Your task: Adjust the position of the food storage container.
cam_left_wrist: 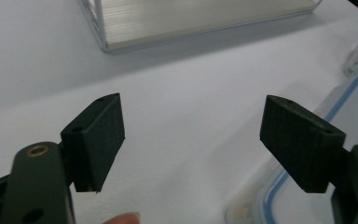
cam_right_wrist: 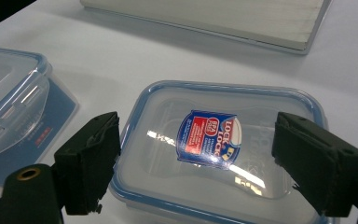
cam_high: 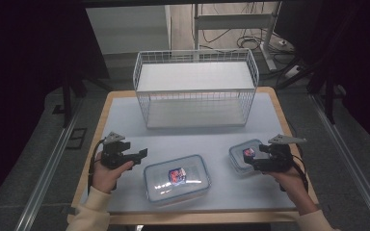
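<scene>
a: while both tongs hang just above the table [cam_high: 125, 115], how do they stand?

b: the right gripper [cam_right_wrist: 196, 158] has its jaws wide, one on each side of the small box [cam_right_wrist: 223, 154], pads clear of it, gripping nothing. that box lies near the table's right front, lid on.

a: and the left gripper [cam_left_wrist: 191, 135]?

b: jaws wide too, bare table between them. the big box [cam_high: 177, 179] lies just to its right, front centre. the wire rack [cam_high: 196, 89] stands well behind.

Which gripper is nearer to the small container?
Right. The right gripper hovers directly over the small container, open jaws straddling it. The left gripper is far across, beside the large container.
</scene>
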Demonstrator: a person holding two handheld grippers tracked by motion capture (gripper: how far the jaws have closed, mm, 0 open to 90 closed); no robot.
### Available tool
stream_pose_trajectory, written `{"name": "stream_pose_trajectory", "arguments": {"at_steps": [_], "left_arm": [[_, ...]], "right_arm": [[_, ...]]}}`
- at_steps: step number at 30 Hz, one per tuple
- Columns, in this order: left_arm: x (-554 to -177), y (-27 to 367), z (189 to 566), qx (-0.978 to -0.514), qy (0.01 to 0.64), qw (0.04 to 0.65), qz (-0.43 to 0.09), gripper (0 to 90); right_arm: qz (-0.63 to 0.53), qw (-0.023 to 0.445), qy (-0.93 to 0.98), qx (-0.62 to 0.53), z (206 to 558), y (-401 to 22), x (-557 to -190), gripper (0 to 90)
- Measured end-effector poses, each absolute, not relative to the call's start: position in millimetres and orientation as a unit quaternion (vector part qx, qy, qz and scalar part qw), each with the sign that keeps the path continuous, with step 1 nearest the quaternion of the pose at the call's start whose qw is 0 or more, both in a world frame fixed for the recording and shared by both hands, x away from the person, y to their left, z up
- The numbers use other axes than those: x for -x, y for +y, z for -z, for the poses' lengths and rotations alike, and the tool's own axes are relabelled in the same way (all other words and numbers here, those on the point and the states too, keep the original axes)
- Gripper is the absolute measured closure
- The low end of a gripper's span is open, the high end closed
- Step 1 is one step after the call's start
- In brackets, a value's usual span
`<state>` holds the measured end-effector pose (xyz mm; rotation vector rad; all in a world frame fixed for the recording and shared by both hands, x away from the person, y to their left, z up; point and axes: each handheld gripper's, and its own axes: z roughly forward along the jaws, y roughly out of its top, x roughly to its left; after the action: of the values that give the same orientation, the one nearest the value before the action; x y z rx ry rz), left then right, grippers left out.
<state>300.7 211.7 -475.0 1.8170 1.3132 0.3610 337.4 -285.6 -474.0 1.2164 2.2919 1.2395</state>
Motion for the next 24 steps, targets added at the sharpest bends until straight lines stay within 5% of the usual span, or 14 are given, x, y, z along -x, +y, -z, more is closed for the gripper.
{"name": "stream_pose_trajectory", "arguments": {"at_steps": [9, 24], "left_arm": [[-294.0, 199.8, 467.4, -0.745, 0.488, 0.437, -0.129, 32.8], [-283.8, 196.6, 460.4, -0.777, 0.437, 0.448, -0.07, 85.0]], "right_arm": [[-0.425, 0.136, 0.789, -0.421, 473.4, -288.7, -335.6, 15.5], [-0.423, 0.136, 0.793, -0.418, 474.2, -283.9, -334.9, 15.7]]}}
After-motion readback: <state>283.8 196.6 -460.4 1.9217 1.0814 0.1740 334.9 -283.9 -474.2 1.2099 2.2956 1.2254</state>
